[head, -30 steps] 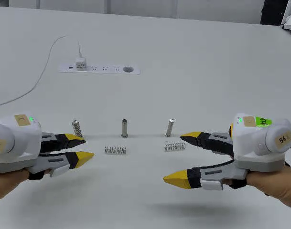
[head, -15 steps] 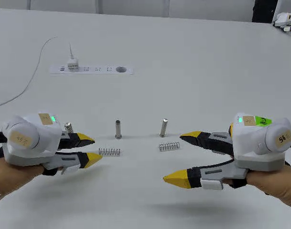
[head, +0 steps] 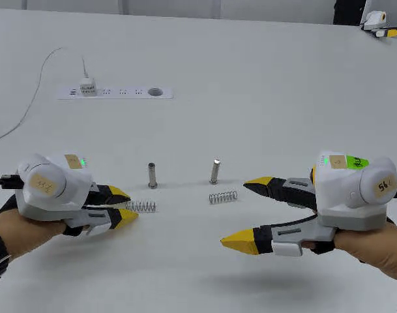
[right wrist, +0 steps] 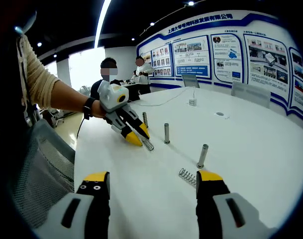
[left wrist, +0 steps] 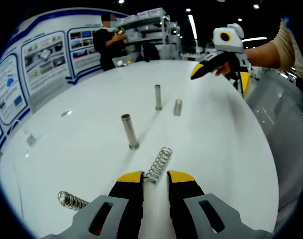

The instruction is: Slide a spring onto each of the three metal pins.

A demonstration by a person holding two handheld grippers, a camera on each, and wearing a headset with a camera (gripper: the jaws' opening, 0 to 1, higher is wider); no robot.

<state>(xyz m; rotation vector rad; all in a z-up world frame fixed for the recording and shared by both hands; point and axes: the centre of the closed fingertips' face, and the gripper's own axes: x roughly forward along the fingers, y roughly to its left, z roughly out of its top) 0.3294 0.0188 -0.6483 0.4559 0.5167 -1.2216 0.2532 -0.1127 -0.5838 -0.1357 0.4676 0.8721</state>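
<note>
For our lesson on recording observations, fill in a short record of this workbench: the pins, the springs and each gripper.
surface: white table
sleeved pin: already carries a spring
bare pins: middle pin and right pin, both standing
loose springs: left spring and right spring, both lying flat
left gripper: open, tips either side of the left spring's near end
right gripper: open wide, holding nothing
background: power strip
</note>
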